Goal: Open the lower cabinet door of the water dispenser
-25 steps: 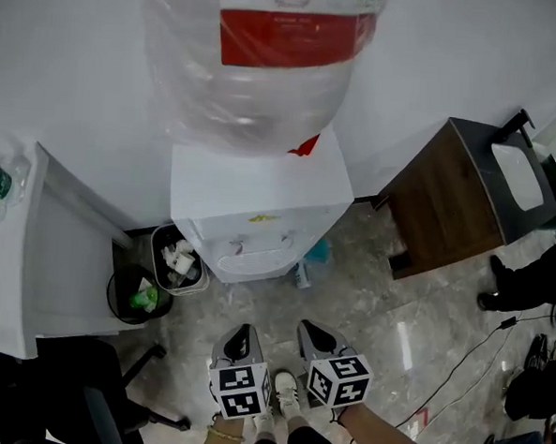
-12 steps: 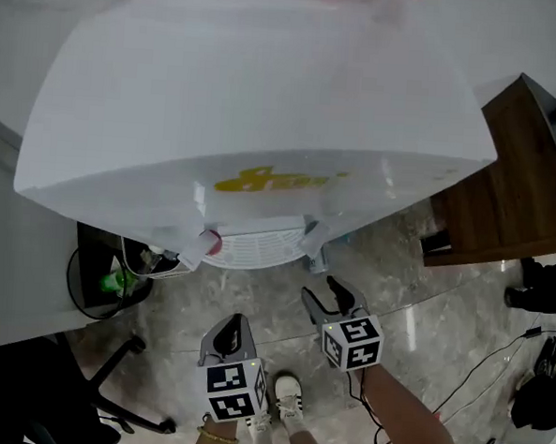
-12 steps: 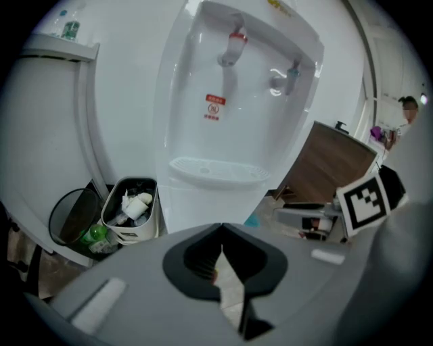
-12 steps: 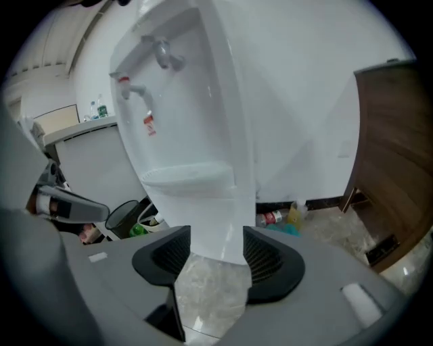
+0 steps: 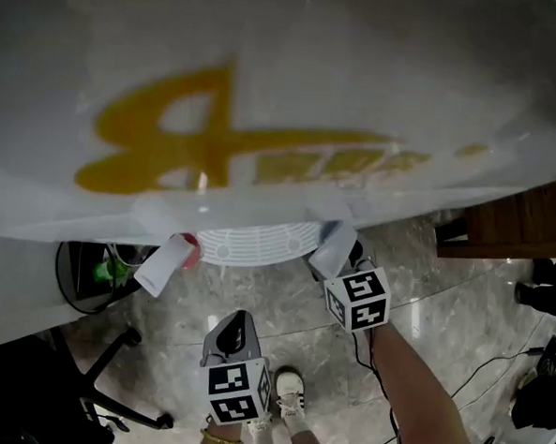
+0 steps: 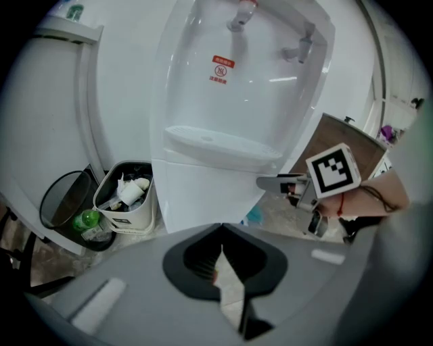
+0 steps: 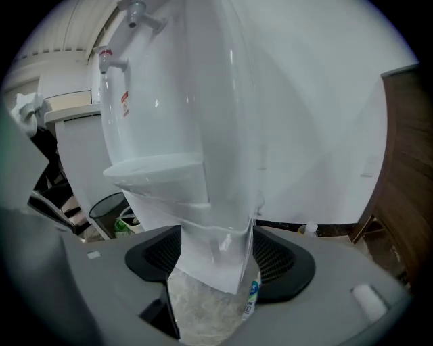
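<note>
Cabinet door (image 7: 203, 233) edge between right gripper (image 7: 220, 260) fingers (image 7: 287, 260).

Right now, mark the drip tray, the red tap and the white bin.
drip tray (image 6: 216, 143): left gripper view, on its top face.
red tap (image 5: 168, 261): head view, on its white body.
white bin (image 6: 127, 220): left gripper view, on its front wall.

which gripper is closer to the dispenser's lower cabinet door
Right. The right gripper is at the lower cabinet door's right edge, that corner between its open jaws. The left gripper hangs back in front of the door, jaws together.
</note>
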